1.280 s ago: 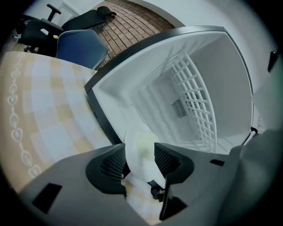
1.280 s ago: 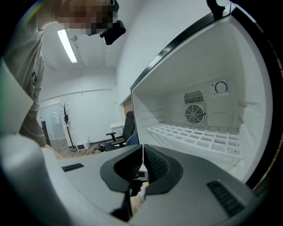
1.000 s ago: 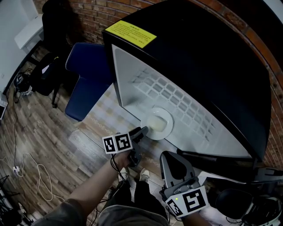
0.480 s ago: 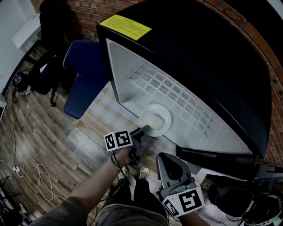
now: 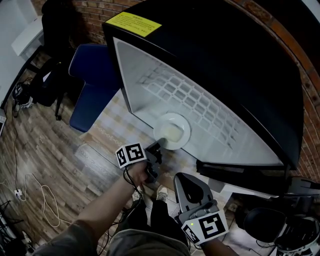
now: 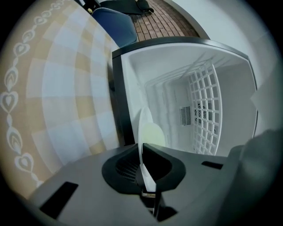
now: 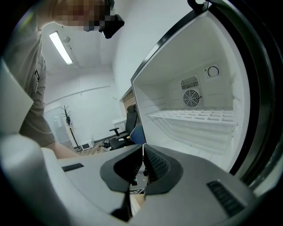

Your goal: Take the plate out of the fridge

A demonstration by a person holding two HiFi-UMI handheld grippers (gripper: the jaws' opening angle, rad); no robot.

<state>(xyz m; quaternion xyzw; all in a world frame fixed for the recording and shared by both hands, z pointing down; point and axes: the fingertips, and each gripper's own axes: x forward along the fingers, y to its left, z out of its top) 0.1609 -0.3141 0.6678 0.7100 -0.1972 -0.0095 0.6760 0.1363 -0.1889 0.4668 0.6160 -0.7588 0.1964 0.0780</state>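
Left tool [image 5: 159, 146] reaches into the mouth of the fridge [image 5: 225, 60], its dark ribbed jaws closing on the near rim of the plate [image 5: 172, 131]. In the left gripper view the thin white edge of the plate [image 6: 148, 132] runs straight between the two pads, which press on it from either side. The plate is round, pale and glossy, with a shallow well and a broad flat rim. It sits at the front lip of the fridge's white interior, most of it inside the cabinet.

The fridge is a black, smooth-sided box with a yellow label [image 5: 132, 22] on top and a moulded white plastic lining. A white wire-grid shelf [image 5: 190, 100] lies deeper in than the plate, and a small slatted vent [image 6: 185, 115] shows on the back wall. Nothing stands between the left tool and the plate.

The right tool [image 5: 186, 176] hangs lower, in front of the fridge and apart from it. Its jaws are pressed together with nothing between them, as the right gripper view [image 7: 143, 152] shows.

Below the fridge opening lies a pale checked rug [image 5: 112, 127] on a wood-plank floor [image 5: 40, 150]. A blue padded chair [image 5: 92, 85] stands just beside the fridge, against a red brick wall [image 5: 95, 12], and a light cable [image 5: 35, 187] trails loose over the planks.
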